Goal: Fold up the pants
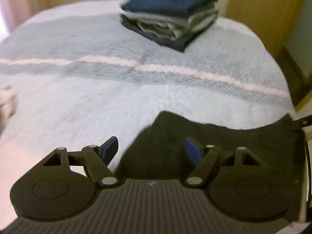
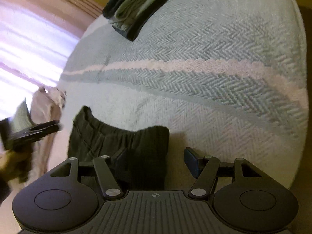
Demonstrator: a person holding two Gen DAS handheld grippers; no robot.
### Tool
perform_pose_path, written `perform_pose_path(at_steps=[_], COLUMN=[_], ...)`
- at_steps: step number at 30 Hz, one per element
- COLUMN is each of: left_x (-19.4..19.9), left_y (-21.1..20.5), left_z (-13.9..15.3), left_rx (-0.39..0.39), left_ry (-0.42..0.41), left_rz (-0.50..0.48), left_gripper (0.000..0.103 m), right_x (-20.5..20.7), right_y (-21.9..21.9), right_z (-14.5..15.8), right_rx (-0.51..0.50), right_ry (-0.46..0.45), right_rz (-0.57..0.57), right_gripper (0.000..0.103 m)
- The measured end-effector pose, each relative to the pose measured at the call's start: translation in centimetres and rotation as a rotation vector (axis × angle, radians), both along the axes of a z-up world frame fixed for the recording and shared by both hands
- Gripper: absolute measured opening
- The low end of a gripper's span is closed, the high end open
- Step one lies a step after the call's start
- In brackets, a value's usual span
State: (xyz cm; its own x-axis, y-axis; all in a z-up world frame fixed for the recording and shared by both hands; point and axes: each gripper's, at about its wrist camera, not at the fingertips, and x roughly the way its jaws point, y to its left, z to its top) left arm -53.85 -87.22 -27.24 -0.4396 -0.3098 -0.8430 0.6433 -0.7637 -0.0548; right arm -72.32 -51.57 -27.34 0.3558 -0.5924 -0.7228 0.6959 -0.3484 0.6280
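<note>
Black pants [image 2: 120,138] lie low in both frames; the left gripper [image 1: 152,150] and right gripper [image 2: 156,161] gape wide above them, clamping nothing.

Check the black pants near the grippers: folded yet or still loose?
Still loose. The black pants lie bunched on the bedspread, elastic waistband rumpled and showing, unlike the neat folded stack.

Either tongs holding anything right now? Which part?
Nothing held. Left tongs and right tongs are both open above the black elastic-waist pants, near the waistband.
</note>
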Motion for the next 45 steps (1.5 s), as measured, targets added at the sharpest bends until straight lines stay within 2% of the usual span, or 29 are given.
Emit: perform_pose_path(at_steps=[2, 4, 5, 6, 8, 10, 13, 16, 17, 18, 20, 22, 24, 27, 30, 34, 38, 41, 45], left_x=[-1.7, -2.3, -2.5, -2.4, -2.2, -1.3, -0.5, -0.9, -1.9, -3.8, -7.4, -9.5, -9.1, -6.0, -1.5, 6.4, 16.1, 23.5, 32.9], left_y=[-2.5, -3.8, -4.1, -4.1, -4.0, -3.9, -4.3, -7.1, -8.1, -9.0, -10.1, -11.0, -11.4, -10.9, -9.0, -4.4, 3.3, 9.7, 20.3], left_z=[-2.5, -4.4, -4.8, -5.0, -4.3, -2.5, 1.7, 5.1, 5.4, 5.0, 2.7, -0.1, -0.8, 0.5, 3.2, 7.3, 10.7, 11.9, 12.4], left_rx=[0.056, 0.161, 0.197, 0.222, 0.228, 0.223, 0.192, 0.145, 0.135, 0.113, 0.088, 0.088, 0.057, 0.054, 0.002, -0.049, -0.094, -0.085, -0.050], left_ry=[-0.028, -0.020, -0.014, -0.003, -0.016, 0.005, 0.082, 0.226, 0.249, 0.231, 0.140, 0.085, 0.078, 0.125, 0.079, 0.041, -0.027, -0.070, -0.123], left_rz=[-0.040, -0.083, -0.100, -0.114, -0.113, -0.095, -0.082, -0.019, -0.013, -0.027, -0.043, 0.017, 0.104, 0.166, 0.184, 0.300, 0.458, 0.585, 0.781], left_gripper=[0.071, 0.067, 0.055, 0.048, 0.028, 0.026, 0.025, 0.025, 0.024, 0.024, 0.026, 0.027, 0.025, 0.029, 0.031, 0.041, 0.050, 0.057, 0.060], right_x=[-0.3, -0.4, -0.5, -0.6, -0.5, -0.4, -1.7, -3.1, -3.4, -3.7, -3.9, -3.7, -3.7, -3.5, -2.7, 0.3, 5.6, 10.7, 17.9], right_y=[-0.3, -0.3, -0.2, -0.2, -0.5, -0.9, -1.4, -2.6, -3.3, -4.3, -6.3, -7.9, -8.7, -8.0, -6.8, -5.8, -6.2, -6.4, -6.2], right_z=[-0.6, -1.0, -1.2, -1.3, -1.1, 0.2, 4.1, 6.0, 5.8, 5.4, 3.7, 1.6, 0.8, 2.0, 3.6, 5.8, 6.9, 7.1, 7.6], right_rx=[-0.003, 0.001, 0.004, 0.010, 0.029, 0.027, -0.052, -0.122, -0.134, -0.139, -0.108, -0.061, -0.011, -0.013, -0.010, -0.033, -0.060, -0.072, -0.108], right_ry=[-0.010, -0.017, -0.027, -0.043, -0.055, -0.052, -0.083, -0.056, -0.035, 0.009, 0.062, 0.099, 0.163, 0.247, 0.271, 0.287, 0.269, 0.249, 0.239], right_rz=[0.000, 0.003, 0.002, -0.001, 0.003, -0.003, -0.055, -0.108, -0.120, -0.118, -0.109, -0.106, -0.116, -0.152, -0.165, -0.095, 0.036, 0.159, 0.310], right_gripper=[0.061, 0.060, 0.056, 0.035, 0.027, 0.021, 0.014, 0.012, 0.012, 0.012, 0.013, 0.015, 0.022, 0.032, 0.034, 0.037, 0.044, 0.046, 0.049])
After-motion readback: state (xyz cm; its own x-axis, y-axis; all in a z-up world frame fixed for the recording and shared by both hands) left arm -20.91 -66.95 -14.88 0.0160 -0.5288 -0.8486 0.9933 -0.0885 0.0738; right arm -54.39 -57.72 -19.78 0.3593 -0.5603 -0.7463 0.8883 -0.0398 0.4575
